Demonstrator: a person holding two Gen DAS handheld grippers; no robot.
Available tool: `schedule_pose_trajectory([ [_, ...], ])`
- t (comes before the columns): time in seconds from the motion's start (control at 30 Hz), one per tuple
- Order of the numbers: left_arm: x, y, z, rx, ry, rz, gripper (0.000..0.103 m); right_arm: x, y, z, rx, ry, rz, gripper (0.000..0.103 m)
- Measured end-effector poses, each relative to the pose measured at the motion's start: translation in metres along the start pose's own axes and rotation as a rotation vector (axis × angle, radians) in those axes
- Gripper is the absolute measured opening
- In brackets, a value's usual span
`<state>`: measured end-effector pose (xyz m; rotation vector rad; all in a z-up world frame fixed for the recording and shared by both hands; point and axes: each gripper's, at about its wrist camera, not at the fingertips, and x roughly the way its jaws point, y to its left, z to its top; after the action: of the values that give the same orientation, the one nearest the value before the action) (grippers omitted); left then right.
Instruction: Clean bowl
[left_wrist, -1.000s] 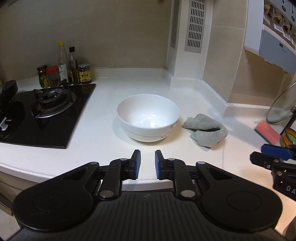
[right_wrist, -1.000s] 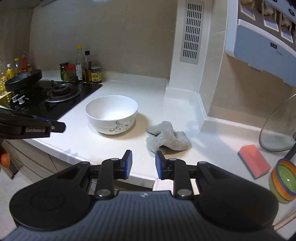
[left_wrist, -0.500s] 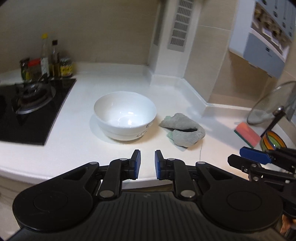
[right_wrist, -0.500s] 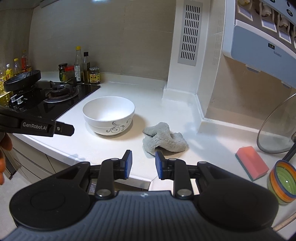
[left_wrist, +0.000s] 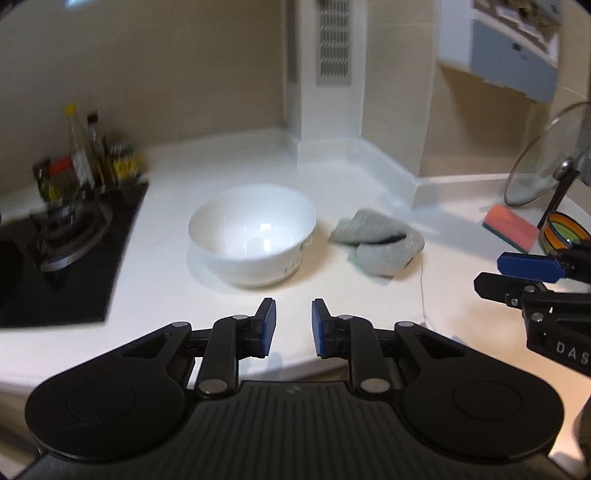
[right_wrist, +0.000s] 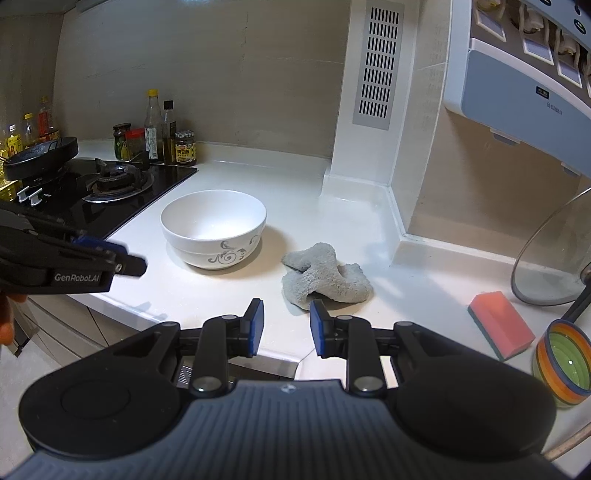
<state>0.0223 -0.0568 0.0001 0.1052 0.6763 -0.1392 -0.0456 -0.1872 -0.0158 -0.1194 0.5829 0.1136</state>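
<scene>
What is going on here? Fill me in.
A person holds a gripper in each hand over a kitchen counter, set to clean a bowl. Nothing is held yet. The left gripper faces the white bowl, its jaws opening with nothing between them. The right gripper is open and empty, aimed at the grey cloth that lies beside the bowl. A sponge lies further right, untouched.

The black left gripper with blue pads (left_wrist: 289, 325) is opening its jaws, nothing between them, and has swung sideways, now facing the white ceramic bowl (left_wrist: 255, 232) more squarely.
</scene>
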Motion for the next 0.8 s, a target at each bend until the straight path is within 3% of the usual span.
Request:
schedule_pose_trajectory([
  [0.8,0.024,0.018,0.006,-0.051,0.050,-0.030,0.025,0.011,0.011,0.013,-0.058,0.027,-0.037,0.022],
])
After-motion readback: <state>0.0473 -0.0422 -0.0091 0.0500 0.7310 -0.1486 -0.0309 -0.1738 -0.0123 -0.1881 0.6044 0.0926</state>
